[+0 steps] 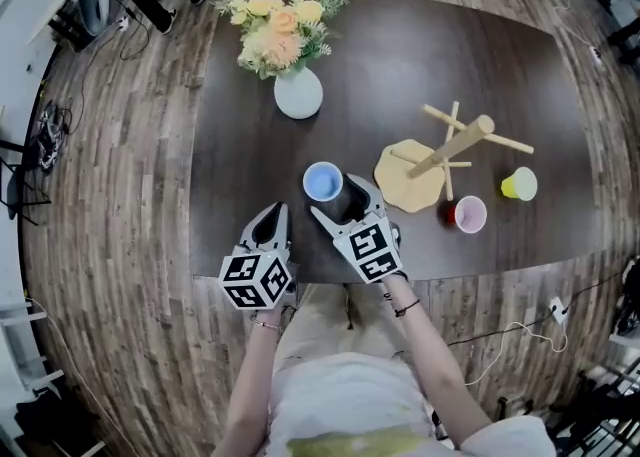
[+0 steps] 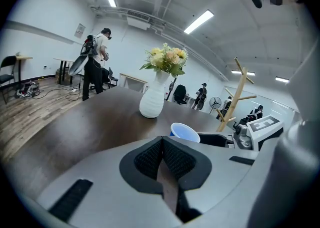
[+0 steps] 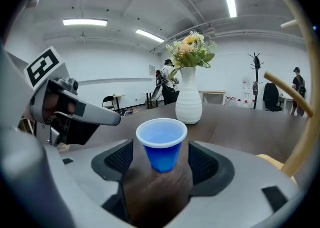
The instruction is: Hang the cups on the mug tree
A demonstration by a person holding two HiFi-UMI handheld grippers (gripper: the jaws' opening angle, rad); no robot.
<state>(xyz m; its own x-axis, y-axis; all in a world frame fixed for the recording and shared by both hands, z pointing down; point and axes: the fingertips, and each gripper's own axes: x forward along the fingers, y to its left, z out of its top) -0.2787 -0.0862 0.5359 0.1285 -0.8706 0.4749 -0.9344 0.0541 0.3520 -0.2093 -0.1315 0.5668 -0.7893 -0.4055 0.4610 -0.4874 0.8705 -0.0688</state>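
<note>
A blue cup (image 1: 323,182) stands upright on the dark table (image 1: 500,55), near its front edge. My right gripper (image 1: 345,203) is open just in front of it. In the right gripper view the cup (image 3: 161,144) sits between the spread pads (image 3: 120,159) with a gap on each side. My left gripper (image 1: 272,220) is shut and empty to the left, over the table's front edge. The wooden mug tree (image 1: 450,150) stands upright to the right with bare pegs. A pink cup (image 1: 466,214) and a yellow cup (image 1: 520,184) stand beside its base.
A white vase of flowers (image 1: 298,92) stands behind the blue cup. In the left gripper view the vase (image 2: 152,100), the blue cup (image 2: 185,132) and the mug tree (image 2: 235,97) lie ahead. People stand far off in the room.
</note>
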